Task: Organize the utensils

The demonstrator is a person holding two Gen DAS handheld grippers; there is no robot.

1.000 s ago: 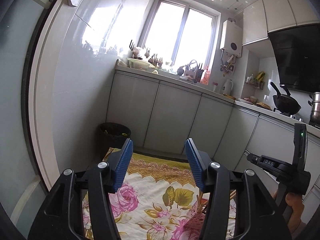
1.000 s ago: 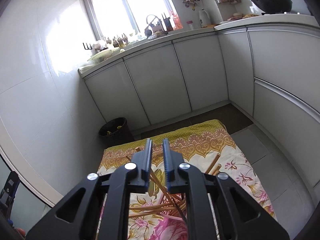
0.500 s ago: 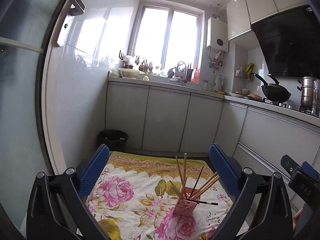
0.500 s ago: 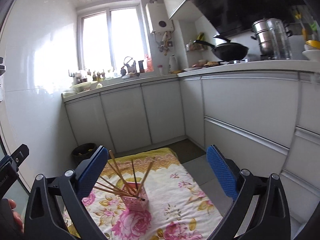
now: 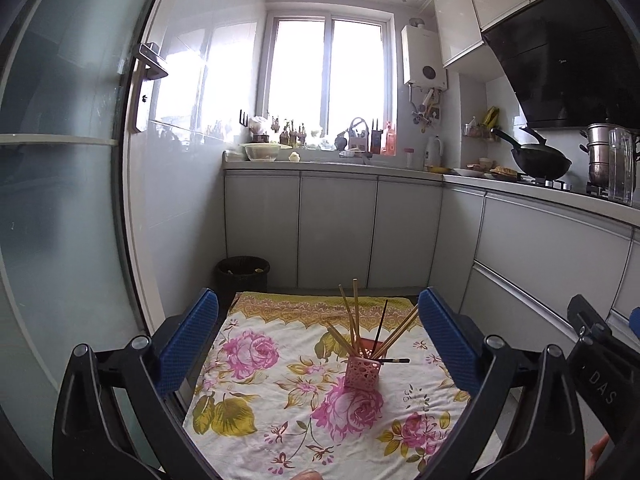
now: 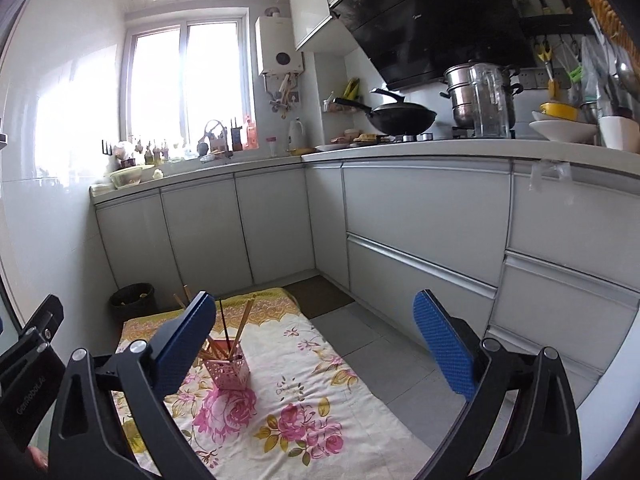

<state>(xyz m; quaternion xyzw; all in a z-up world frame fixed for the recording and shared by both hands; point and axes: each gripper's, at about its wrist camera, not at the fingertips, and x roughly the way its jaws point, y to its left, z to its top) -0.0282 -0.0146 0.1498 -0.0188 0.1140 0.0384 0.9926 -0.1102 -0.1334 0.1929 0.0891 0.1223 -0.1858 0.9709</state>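
A pink lattice holder (image 5: 362, 373) stands on a floral cloth (image 5: 280, 392) on the floor. Several chopsticks (image 5: 354, 320) stand in it, leaning outward; one dark stick (image 5: 394, 360) lies across its rim. The holder also shows in the right wrist view (image 6: 229, 371) with chopsticks (image 6: 244, 322) in it. My left gripper (image 5: 318, 334) is open and empty, held well back and above the holder. My right gripper (image 6: 314, 334) is open and empty, to the right of the holder.
A dark waste bin (image 5: 242, 276) stands at the cloth's far left corner. White cabinets (image 5: 340, 228) run along the back and right. A glass door (image 5: 60, 200) is at the left. Grey floor tiles (image 6: 376, 344) lie right of the cloth.
Both grippers have opened wide and pulled back and up from the holder. The right gripper was nearly shut over the chopsticks one second ago; the chopsticks now stand in the holder.
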